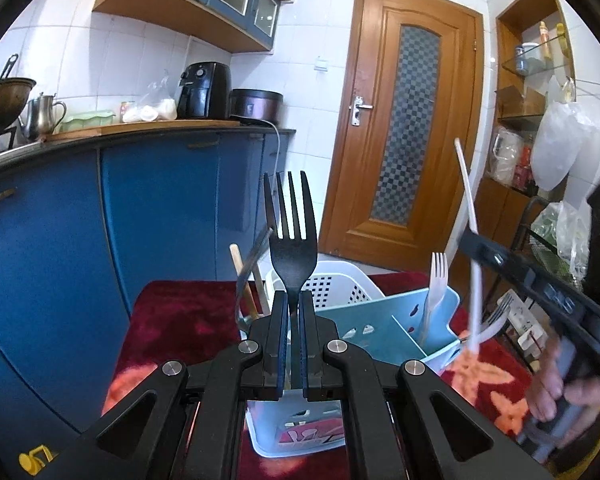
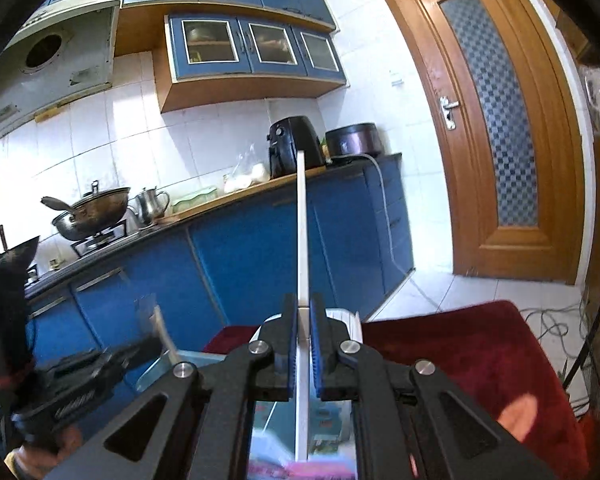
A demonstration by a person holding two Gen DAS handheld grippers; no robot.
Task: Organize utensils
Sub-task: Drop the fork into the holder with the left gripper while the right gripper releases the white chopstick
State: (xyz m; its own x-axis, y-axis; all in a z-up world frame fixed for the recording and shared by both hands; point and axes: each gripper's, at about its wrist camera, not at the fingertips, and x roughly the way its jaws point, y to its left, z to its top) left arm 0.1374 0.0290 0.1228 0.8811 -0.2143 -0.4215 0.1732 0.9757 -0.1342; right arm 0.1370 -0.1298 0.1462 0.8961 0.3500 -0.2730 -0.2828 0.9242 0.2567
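Note:
My left gripper (image 1: 293,300) is shut on a black fork (image 1: 291,232), tines up, above a light blue utensil caddy (image 1: 384,324). A white plastic fork (image 1: 436,280) stands in the caddy. A white slotted basket (image 1: 332,284) behind it holds a metal fork and wooden sticks (image 1: 244,280). My right gripper (image 2: 304,308) is shut on a white plastic utensil (image 2: 302,240), seen edge-on. In the left wrist view the right gripper (image 1: 476,240) holds that white utensil (image 1: 469,200) upright, its fork end low beside the caddy.
The caddy and basket stand on a table with a dark red flowered cloth (image 1: 180,320). Blue kitchen cabinets (image 1: 140,200) with a counter, air fryer (image 1: 204,92) and wok stand behind. A wooden door (image 1: 404,120) is at the right.

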